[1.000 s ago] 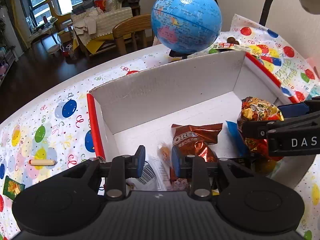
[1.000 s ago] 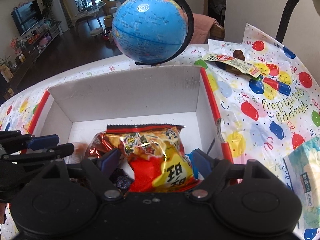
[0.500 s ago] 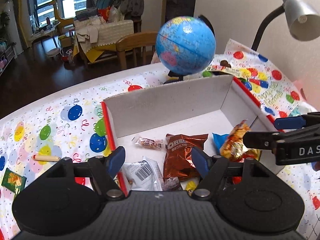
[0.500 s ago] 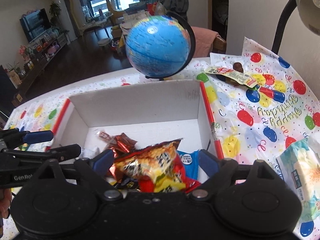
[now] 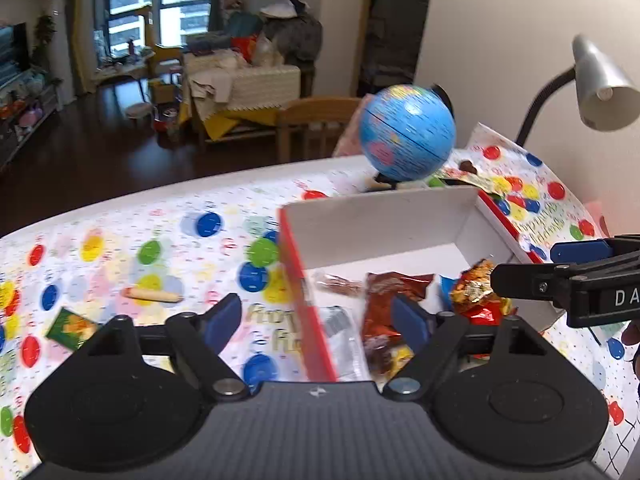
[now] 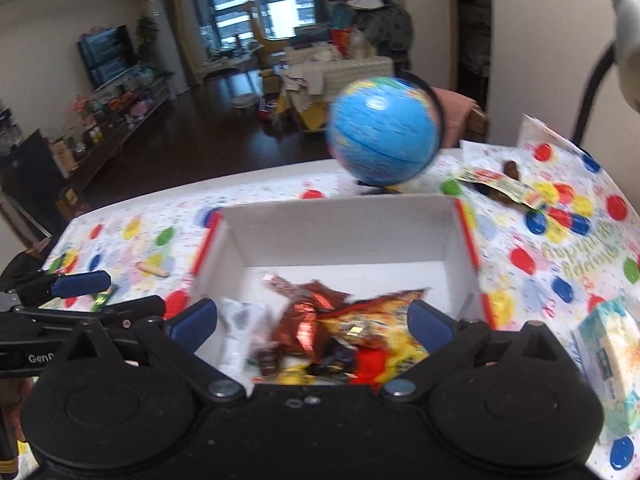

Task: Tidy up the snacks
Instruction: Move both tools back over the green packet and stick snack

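- Left gripper [image 5: 318, 320] hanging with jaws spread wide and nothing between them, straddling the red left wall of the white box [image 5: 380, 220].
- Right gripper [image 6: 316, 320] likewise gaping wide and gripping nothing, hovering over the near end of the box [image 6: 340, 220].
- Lying loose inside the box: a yellow-and-red chip bag [image 6: 376, 320] toward the right, a brown foil packet [image 6: 308, 316] beside it, a small wrapped candy [image 6: 280, 282] further back, a clear packet with a barcode [image 6: 240, 320] at the left, and a blue packet [image 5: 446, 286] showing between the brown packet and the chip bag.
- Waiting outside the box, on the balloon-print tablecloth [image 5: 160, 220] to its left: a stick-shaped snack [image 5: 152, 295] and, nearer, a small green packet [image 5: 72, 327], well apart from the box.
- Standing behind the box: a blue globe [image 6: 384, 132], blurred; just right of it, a long flat snack packet [image 6: 500, 184] on the cloth.
- Sitting at the right edge: a tissue pack [image 6: 612, 360]; leaning in from the upper right, a desk lamp [image 5: 600, 84].
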`<move>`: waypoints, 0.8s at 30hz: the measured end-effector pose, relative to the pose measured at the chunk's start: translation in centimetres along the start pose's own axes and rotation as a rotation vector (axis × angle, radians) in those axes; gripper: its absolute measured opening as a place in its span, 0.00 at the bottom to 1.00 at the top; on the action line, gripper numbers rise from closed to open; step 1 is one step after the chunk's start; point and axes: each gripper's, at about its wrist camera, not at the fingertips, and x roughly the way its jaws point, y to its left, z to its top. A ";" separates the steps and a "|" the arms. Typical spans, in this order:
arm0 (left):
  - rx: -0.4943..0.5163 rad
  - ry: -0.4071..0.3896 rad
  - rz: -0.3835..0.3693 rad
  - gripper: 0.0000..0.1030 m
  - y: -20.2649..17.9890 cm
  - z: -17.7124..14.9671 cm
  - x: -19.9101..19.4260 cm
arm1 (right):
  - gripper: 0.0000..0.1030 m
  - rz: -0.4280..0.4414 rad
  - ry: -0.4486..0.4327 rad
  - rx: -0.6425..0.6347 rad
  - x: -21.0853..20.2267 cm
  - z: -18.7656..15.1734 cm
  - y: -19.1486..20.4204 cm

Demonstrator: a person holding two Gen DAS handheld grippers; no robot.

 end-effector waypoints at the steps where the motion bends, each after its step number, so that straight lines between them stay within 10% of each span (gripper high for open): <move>1: -0.004 -0.008 0.008 0.81 0.5 -0.1 -0.5 | 0.99 0.009 -0.002 -0.012 0.0 0.1 0.7; 24: -0.242 -0.035 0.171 0.88 17.9 -3.4 -3.8 | 0.99 0.122 0.066 -0.189 6.4 1.2 17.0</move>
